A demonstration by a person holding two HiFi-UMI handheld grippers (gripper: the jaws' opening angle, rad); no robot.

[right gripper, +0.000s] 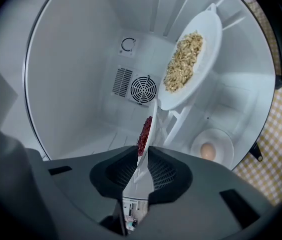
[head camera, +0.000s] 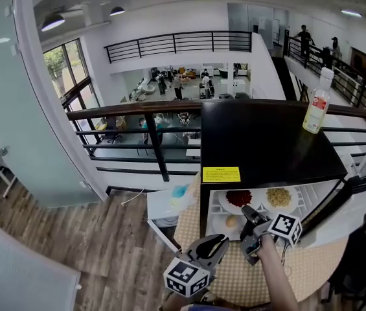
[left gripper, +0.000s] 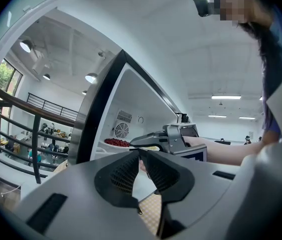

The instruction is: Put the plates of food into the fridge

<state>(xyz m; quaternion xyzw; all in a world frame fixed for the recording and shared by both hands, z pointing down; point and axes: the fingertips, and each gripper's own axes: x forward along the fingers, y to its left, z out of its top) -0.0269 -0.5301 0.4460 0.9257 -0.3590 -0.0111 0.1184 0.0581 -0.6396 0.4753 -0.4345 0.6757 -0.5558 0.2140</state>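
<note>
**Entry: fridge loading, plate being placed**

- Fridge: small, black, door swung open at its right side, standing on a checked cloth. A bottle stands on the fridge top, near the back right corner.
- Plate of red food: on the fridge's upper shelf, left side, near the front edge. Whether the shelf fully carries it cannot be told.
- Plate of grain: on the same shelf, just beside the red plate, toward the door side.
- Plate with an egg: on the fridge's lower level, under the shelf.
- Right gripper: reaching into the fridge mouth, jaws clamped on the near rim of the red plate.
- Left gripper: outside the fridge, low in front of it, jaw tips together with nothing between them.

**Hazards, as judged**
- The hold is on the rim only. If the right gripper lets go before the plate sits fully on the shelf, the plate could tip forward and spill.
- Pushing the red plate further in at an angle could nudge the grain plate toward the door side.
- A twist of the wrist while clamped could tilt the plate and spill the loose red food onto the egg plate below.
- Drawing the right gripper out before its jaws have opened could drag the plate off the shelf front.
</note>
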